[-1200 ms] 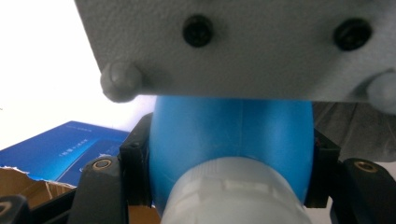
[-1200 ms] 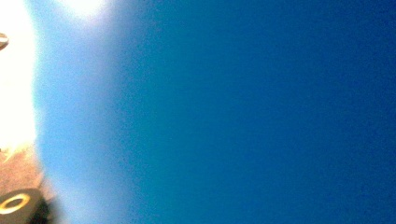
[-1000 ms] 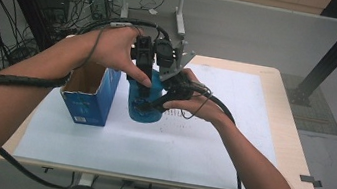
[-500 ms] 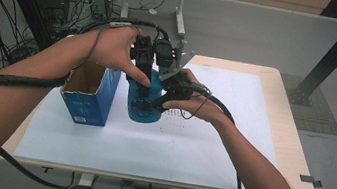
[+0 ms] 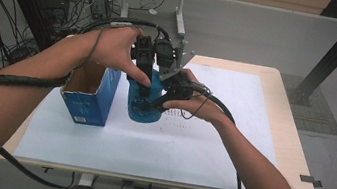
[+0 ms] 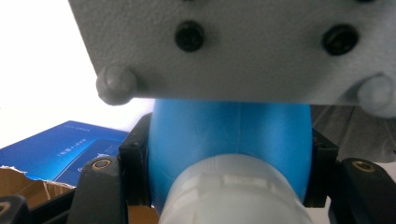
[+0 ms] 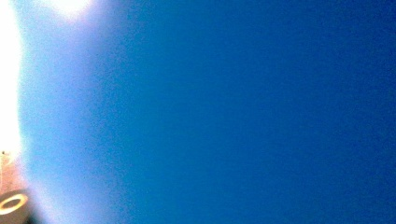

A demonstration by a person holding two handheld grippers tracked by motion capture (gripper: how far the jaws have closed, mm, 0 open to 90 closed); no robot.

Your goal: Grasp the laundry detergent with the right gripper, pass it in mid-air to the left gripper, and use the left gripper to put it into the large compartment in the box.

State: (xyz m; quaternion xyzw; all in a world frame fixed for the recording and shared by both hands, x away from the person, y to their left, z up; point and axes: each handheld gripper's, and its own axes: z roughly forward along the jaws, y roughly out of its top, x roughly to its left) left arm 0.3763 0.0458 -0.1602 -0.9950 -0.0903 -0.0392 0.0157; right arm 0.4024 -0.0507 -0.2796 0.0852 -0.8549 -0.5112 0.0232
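Blue bottle (image 5: 144,102) with white cap (image 6: 236,193) is sitting clamped between left gripper (image 6: 229,154) jaws, open blue carton (image 5: 86,93) just beside. Right gripper (image 5: 165,99) is pressing against bottle's side; its jaw state cannot be told.

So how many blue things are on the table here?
2. An open box stands at the left of the table; a bottle stands just to its right, between both claws, left claw shut on it. Hands may hide more.
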